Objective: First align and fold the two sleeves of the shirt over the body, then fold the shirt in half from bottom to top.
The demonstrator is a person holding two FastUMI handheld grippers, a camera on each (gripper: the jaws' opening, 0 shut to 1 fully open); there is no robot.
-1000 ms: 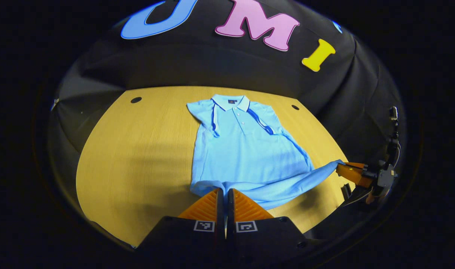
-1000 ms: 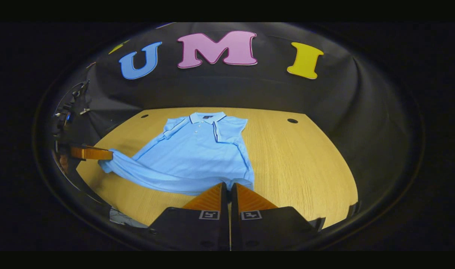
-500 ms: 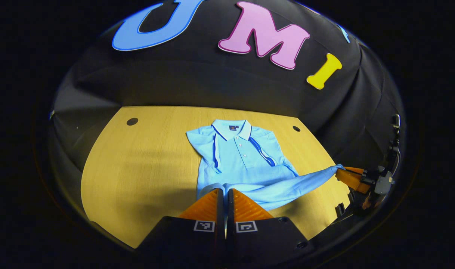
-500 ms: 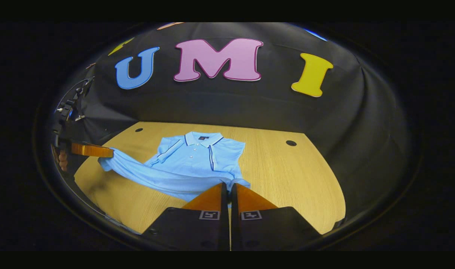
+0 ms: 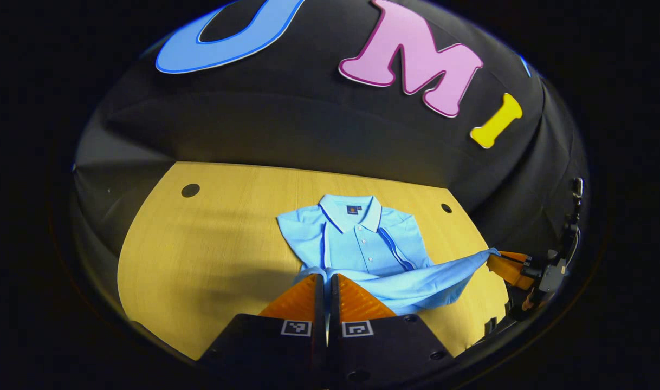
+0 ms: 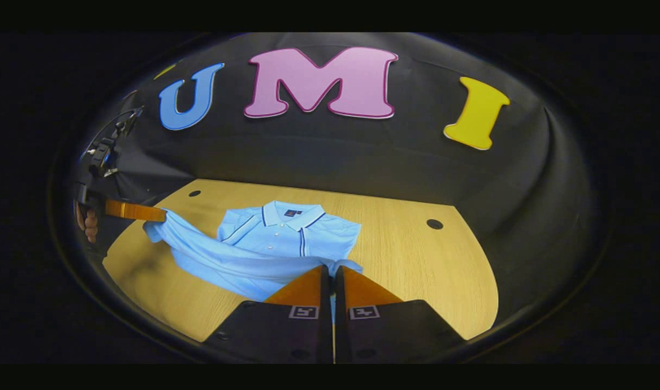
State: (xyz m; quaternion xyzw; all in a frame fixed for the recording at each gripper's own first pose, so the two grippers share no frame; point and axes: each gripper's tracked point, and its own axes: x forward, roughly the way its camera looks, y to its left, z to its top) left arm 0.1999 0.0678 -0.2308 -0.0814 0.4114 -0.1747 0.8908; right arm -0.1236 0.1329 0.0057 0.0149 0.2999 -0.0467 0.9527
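In the left gripper view, the left tongs (image 5: 327, 287) are clamped on the shirt (image 5: 362, 244) hem at 6 o'clock, now carried farther toward the collar than a second ago. In the right gripper view, the right tongs (image 6: 332, 279) pinch the other corner; the bottom-to-top fold looks roughly halfway over the worktop (image 6: 416, 254).

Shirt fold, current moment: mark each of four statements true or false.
1. Both sleeves lie folded over the shirt body. True.
2. The left gripper is open above the collar. False: it is shut on the bottom hem.
3. The right gripper is shut on the hem's other corner. True.
4. The hem lies flat on the table. False: it is lifted, stretched between the grippers.
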